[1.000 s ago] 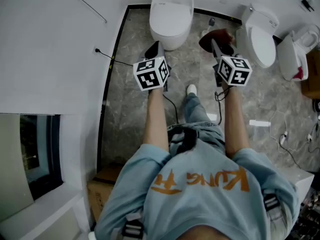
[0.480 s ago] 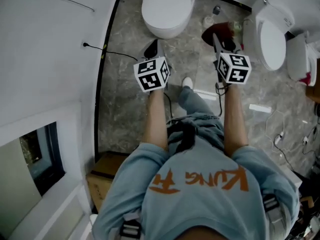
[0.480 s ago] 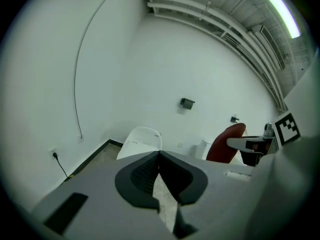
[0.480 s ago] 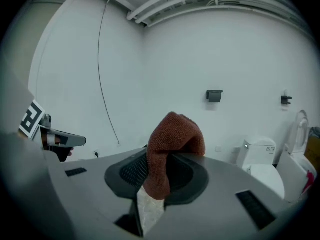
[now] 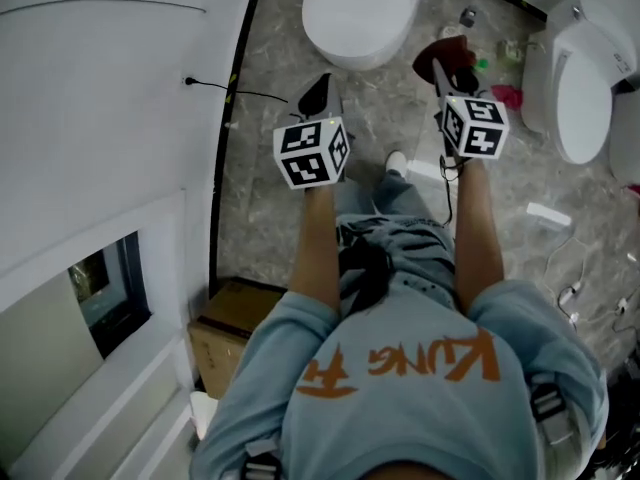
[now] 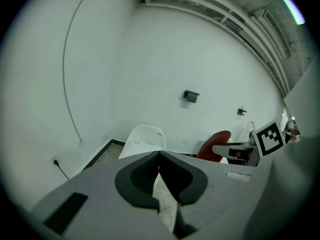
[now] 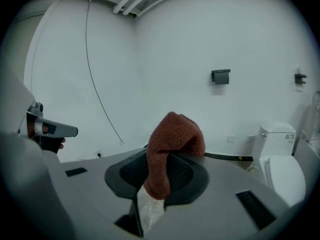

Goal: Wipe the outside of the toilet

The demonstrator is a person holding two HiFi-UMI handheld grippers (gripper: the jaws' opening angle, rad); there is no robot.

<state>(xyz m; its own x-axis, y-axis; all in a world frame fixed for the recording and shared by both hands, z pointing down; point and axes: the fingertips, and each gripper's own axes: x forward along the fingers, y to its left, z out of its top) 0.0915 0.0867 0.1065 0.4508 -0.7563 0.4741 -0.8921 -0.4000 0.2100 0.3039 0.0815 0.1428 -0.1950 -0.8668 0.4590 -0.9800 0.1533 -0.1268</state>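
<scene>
White toilet (image 5: 360, 13) at the top of the head view, on a grey stone floor (image 5: 265, 198), apart from both grippers. Aimed toward it, the left gripper (image 5: 318, 96) has its jaws pressed together at the tips, with nothing between them. To the toilet's right, the right gripper (image 5: 447, 80) pinches a rust-red cloth (image 7: 172, 141), whose fold bulges above the closed jaws. Farther right stands a second toilet (image 5: 585, 93).
</scene>
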